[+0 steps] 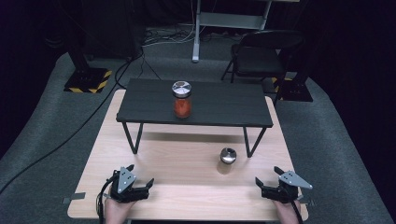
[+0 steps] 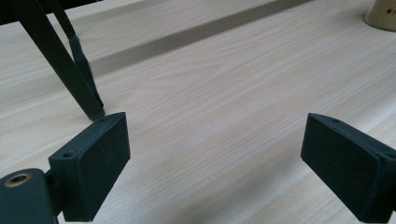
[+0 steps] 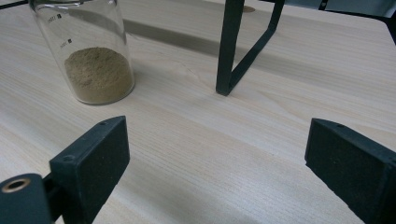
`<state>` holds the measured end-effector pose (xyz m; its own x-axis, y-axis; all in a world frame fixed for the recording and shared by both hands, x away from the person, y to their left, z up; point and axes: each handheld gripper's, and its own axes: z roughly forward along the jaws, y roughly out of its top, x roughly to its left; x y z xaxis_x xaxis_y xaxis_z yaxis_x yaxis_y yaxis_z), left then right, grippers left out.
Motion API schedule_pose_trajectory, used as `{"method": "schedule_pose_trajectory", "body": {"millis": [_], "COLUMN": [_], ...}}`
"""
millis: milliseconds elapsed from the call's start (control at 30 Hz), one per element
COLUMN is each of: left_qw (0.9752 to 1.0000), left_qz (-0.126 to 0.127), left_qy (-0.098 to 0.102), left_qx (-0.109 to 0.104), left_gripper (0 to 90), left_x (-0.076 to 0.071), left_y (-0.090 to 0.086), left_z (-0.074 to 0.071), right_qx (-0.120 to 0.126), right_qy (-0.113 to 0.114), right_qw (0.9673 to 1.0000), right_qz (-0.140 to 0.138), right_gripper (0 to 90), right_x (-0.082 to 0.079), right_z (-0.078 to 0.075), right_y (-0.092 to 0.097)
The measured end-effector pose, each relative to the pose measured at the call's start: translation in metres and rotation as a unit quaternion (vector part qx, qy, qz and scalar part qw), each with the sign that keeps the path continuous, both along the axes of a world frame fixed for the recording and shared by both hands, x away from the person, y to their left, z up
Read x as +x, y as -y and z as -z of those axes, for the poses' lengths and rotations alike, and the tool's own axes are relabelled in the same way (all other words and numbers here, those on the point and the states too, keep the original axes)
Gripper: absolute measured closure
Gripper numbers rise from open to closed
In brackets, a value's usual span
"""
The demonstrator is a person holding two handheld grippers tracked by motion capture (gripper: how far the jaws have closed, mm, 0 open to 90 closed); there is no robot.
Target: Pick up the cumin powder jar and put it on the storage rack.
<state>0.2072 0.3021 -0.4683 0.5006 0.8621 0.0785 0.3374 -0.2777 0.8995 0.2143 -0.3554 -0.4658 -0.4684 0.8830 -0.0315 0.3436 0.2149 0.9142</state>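
A glass jar of tan powder (image 1: 227, 161) with a metal lid stands upright on the wooden table (image 1: 187, 196), just in front of the black shelf's (image 1: 196, 109) right leg and nearest the right gripper (image 1: 272, 183). That gripper rests at the table's near edge, jaws spread, holding nothing. The left gripper (image 1: 139, 176) likewise sits released and empty. A jar of orange powder (image 1: 182, 99) stands on the shelf.

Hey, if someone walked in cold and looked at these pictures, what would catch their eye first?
Probably the glass jar of orange-red powder with a shiny metal lid, standing on the small black raised shelf on the light wooden table. Next, the smaller glass jar of tan powder on the tabletop beside the shelf's right leg. Near the front edge, the left gripper and right gripper rest open.
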Motion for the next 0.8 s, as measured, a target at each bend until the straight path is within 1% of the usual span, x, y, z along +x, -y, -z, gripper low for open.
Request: {"method": "schedule_pose_trajectory", "body": {"millis": [533, 767, 800], "left_qw": [1.0, 1.0, 1.0], "left_qz": [0.001, 0.001, 0.001], "left_qy": [-0.001, -0.001, -0.001], "left_qx": [0.0, 0.0, 0.001], "left_gripper": [8.0, 8.0, 8.0], "left_x": [0.0001, 0.0003, 0.0002], "left_y": [-0.0001, 0.0, 0.0001], "left_z": [-0.0002, -0.0003, -0.0003], "right_qx": [0.001, 0.012, 0.017], "right_qy": [0.001, 0.011, 0.015], "right_qw": [1.0, 0.9998, 0.9996], "right_qz": [-0.005, -0.014, -0.018], "right_gripper": [5.5, 5.3, 5.0], "right_x": [0.0005, -0.0002, -0.0003], "right_z": [0.0004, 0.0039, 0.0055], "right_y": [0.0005, 0.0021, 0.0034]}}
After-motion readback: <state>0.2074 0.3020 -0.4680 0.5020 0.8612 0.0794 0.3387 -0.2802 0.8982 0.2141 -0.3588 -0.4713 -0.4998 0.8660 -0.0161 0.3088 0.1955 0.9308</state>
